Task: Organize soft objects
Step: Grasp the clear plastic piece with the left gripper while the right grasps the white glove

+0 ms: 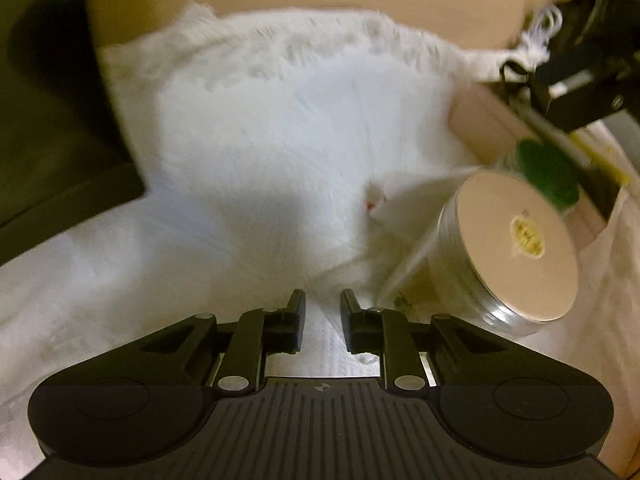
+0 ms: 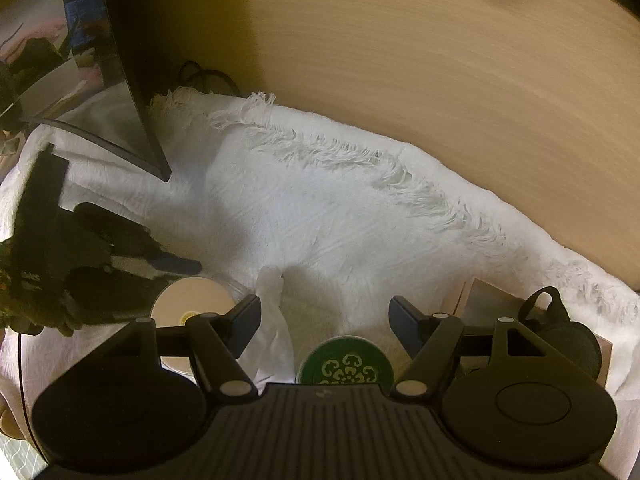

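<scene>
Mostly fringed white towel, round jar, grippers apart.

We saw a white woven cloth with a frayed fringe, soft and matt, faintly ribbed. Behind it ran a pale wooden panel with fine grain, smooth and dull. A clear glossy plastic tub with a matt beige lid lay on the cloth. The black plastic left gripper looked matt, with shiny metal rivets.
</scene>
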Action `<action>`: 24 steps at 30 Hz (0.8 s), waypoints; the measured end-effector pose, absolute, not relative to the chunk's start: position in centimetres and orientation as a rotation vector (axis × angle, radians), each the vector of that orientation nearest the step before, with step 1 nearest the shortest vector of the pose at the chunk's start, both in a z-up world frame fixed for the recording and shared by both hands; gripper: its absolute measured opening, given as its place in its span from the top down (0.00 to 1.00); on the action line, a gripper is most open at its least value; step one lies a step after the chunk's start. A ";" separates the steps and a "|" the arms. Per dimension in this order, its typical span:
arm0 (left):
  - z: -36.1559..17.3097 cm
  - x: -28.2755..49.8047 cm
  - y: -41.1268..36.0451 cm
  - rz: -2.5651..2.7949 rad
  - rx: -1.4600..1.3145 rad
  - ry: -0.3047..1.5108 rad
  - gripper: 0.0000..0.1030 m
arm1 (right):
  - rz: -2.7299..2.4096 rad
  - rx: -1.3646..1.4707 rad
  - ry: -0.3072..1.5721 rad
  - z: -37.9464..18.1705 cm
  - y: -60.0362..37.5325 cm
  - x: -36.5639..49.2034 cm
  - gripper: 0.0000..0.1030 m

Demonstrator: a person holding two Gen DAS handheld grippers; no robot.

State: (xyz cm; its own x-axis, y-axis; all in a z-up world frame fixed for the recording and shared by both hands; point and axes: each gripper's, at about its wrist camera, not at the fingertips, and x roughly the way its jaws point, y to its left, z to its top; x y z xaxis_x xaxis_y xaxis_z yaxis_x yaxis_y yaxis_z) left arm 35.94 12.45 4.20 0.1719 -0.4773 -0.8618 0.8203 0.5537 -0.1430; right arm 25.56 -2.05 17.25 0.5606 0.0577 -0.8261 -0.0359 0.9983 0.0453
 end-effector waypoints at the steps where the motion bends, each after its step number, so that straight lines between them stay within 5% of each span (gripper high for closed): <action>1: 4.0 36.0 12.4 -0.962 0.403 1.044 0.82 | 0.060 0.023 0.973 17.3 -2.1 25.5 0.31; 6: 3.6 36.0 11.2 -0.975 0.471 1.038 0.73 | 0.046 0.021 0.966 17.6 -2.8 25.0 0.31; 8: 3.6 35.5 10.9 -0.926 0.555 0.976 0.49 | 0.034 0.029 0.966 17.5 -3.2 24.9 0.31; 10: 3.6 35.3 10.6 -0.856 0.615 0.924 0.39 | 0.028 0.038 0.967 17.3 -3.6 24.9 0.31; 12: 3.7 35.7 11.0 -0.826 0.592 0.917 0.43 | 0.024 0.051 0.973 17.1 -3.6 25.0 0.31; 15: 3.3 36.1 11.7 -0.904 0.460 0.981 0.68 | 0.036 0.068 0.974 17.0 -3.4 25.4 0.31; 24: 2.8 36.8 14.4 -0.761 0.142 1.077 0.79 | 0.066 0.176 1.116 14.1 -0.6 31.9 0.32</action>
State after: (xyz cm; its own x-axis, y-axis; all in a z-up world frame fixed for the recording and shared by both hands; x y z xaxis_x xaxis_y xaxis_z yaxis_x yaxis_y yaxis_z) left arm 36.84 14.35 2.85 0.2508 -0.4908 -0.8344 0.6223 0.7420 -0.2494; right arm 31.92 -0.65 14.07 0.4390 0.1409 -0.8874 0.0353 0.9842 0.1737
